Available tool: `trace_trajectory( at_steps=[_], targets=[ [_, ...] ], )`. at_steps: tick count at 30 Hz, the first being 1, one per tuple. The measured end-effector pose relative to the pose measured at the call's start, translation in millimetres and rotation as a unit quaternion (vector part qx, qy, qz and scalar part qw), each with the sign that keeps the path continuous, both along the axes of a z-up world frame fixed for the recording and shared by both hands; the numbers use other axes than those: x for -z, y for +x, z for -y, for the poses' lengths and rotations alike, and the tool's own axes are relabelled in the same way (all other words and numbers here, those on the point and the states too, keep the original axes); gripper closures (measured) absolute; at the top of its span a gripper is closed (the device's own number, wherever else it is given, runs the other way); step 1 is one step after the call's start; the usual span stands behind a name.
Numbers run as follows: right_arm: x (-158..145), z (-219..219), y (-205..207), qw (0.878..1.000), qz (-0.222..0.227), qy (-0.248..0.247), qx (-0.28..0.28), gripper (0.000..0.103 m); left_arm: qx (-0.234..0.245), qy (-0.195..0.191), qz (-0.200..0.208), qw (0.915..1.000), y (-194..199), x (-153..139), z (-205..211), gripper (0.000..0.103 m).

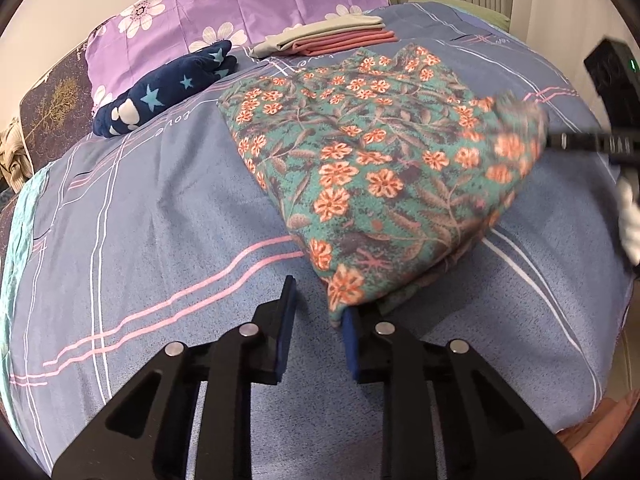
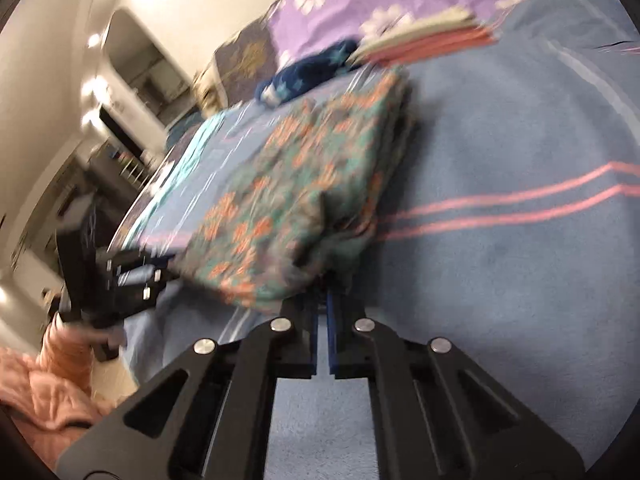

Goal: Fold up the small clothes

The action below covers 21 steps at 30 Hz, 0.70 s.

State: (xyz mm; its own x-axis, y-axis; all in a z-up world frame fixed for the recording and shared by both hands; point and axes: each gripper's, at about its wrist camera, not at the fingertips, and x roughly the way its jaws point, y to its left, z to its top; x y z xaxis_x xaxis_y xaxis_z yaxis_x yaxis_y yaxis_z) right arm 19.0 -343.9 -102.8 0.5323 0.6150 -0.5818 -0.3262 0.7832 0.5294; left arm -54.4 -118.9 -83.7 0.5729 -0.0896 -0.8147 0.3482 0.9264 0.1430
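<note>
A teal garment with orange flowers (image 1: 372, 168) lies folded on the blue bedsheet (image 1: 168, 216). My left gripper (image 1: 320, 304) is open at its near corner, which rests over the right finger (image 1: 352, 340). My right gripper (image 2: 322, 300) is shut on the garment's near edge (image 2: 280, 208) and lifts it; the view is blurred. The right gripper also shows in the left wrist view (image 1: 576, 142), at the garment's lifted right corner. The left gripper shows in the right wrist view (image 2: 160, 276) at the garment's left corner.
A stack of folded grey and pink clothes (image 1: 332, 34) lies at the far side, by a purple flowered pillow (image 1: 224, 12). A navy star-patterned garment (image 1: 168, 88) lies bunched at the far left. A pink quilted cloth (image 2: 52, 384) is off the bed's edge.
</note>
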Motion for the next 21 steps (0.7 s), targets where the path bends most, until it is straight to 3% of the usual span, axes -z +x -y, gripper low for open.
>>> trace_trajectory(
  at_steps=[1, 3, 5, 7, 11, 15, 17, 19, 21],
  targets=[
    [0, 9, 2, 1.0, -0.005, 0.0, 0.016, 0.103, 0.0, 0.003, 0.001, 1.0, -1, 0, 0, 0.08],
    [2, 20, 1, 0.996, -0.006, -0.059, 0.07, 0.103, 0.002, 0.012, 0.002, 0.9999, -2, 2, 1, 0.08],
    [9, 36, -1, 0.995, -0.029, -0.036, 0.085, 0.103, 0.006, 0.016, 0.003, 0.9998, -4, 2, 2, 0.08],
    [11, 40, -6, 0.996, -0.036, -0.017, 0.076, 0.103, 0.014, 0.024, 0.006, 0.9996, -5, 3, 4, 0.081],
    [-6, 14, -20, 1.0, -0.001, -0.01, 0.022, 0.099, 0.044, 0.033, 0.0, 0.9985, -13, 0, 12, 0.081],
    [-29, -15, -17, 0.999, 0.04, 0.009, -0.022, 0.098, 0.063, -0.008, -0.014, 0.9979, -24, -14, 10, 0.081],
    [-38, -27, -15, 0.998, 0.055, 0.011, -0.041, 0.093, 0.071, -0.051, -0.015, 0.996, -29, -28, 4, 0.081],
    [-36, -38, -9, 0.998, 0.049, -0.008, -0.043, 0.084, 0.074, -0.091, -0.008, 0.9931, -30, -40, 0, 0.081],
    [-20, -42, 0, 0.999, 0.02, -0.034, -0.03, 0.084, 0.065, -0.098, 0.013, 0.993, -24, -44, 0, 0.081]
  ],
)
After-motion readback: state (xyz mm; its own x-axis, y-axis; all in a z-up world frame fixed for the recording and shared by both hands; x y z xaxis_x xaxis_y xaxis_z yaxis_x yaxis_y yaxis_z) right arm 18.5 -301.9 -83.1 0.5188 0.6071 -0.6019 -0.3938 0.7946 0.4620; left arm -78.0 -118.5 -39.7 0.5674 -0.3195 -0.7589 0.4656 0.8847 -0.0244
